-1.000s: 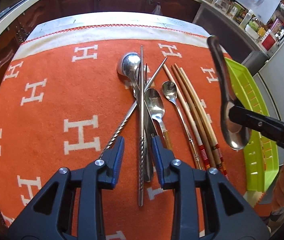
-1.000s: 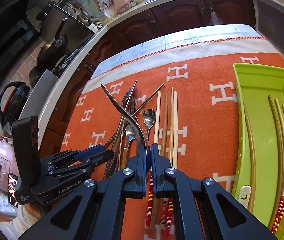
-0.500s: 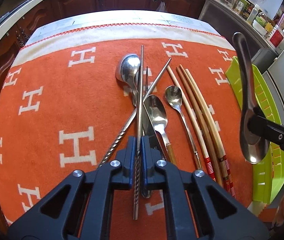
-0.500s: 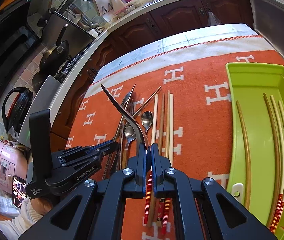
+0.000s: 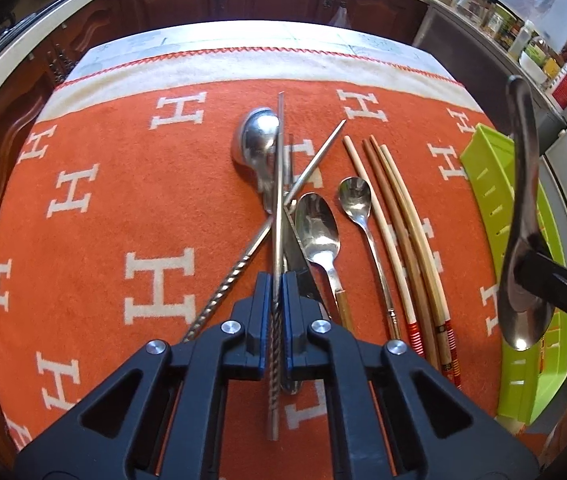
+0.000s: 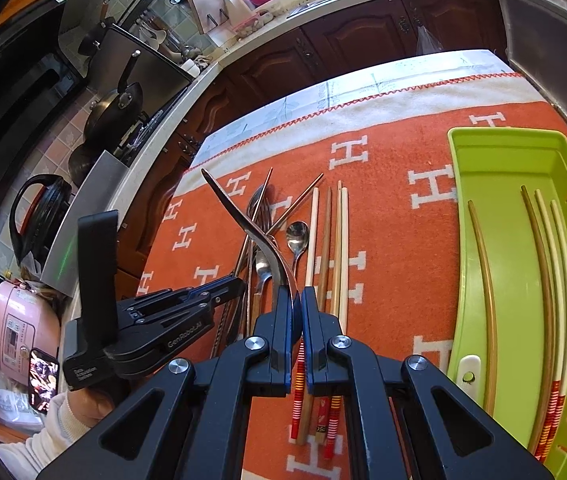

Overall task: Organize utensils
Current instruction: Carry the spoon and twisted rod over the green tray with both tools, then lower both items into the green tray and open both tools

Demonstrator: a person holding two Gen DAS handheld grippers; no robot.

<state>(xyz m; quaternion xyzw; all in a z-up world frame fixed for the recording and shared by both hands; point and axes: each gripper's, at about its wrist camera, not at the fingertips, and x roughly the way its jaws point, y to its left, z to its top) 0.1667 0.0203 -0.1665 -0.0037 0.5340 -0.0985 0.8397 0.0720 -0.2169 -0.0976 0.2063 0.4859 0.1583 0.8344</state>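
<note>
My left gripper (image 5: 277, 300) is shut on a steel chopstick with a twisted handle (image 5: 279, 184), which lies on top of the utensil pile on the orange cloth (image 5: 123, 200). In the pile are a second steel chopstick (image 5: 315, 160), a big spoon (image 5: 257, 140), two smaller spoons (image 5: 317, 228) (image 5: 354, 196) and a knife (image 5: 297, 264). Several wooden chopsticks (image 5: 399, 240) (image 6: 327, 240) lie beside them. My right gripper (image 6: 297, 300) is shut on the bowl of a large steel spoon (image 6: 243, 220) (image 5: 523, 184) and holds it in the air left of the green tray (image 6: 503, 134).
The green tray (image 5: 483, 160) sits at the cloth's right side and holds several wooden chopsticks (image 6: 539, 260). Wooden cabinets and a counter with pans (image 6: 115, 112) ring the table. A pink cooker (image 6: 19, 320) and a sleeved hand (image 6: 71, 404) are at the lower left.
My left gripper's jaws have closed on the twisted steel chopstick. The right gripper, still holding the spoon, has shifted slightly toward the tray.
</note>
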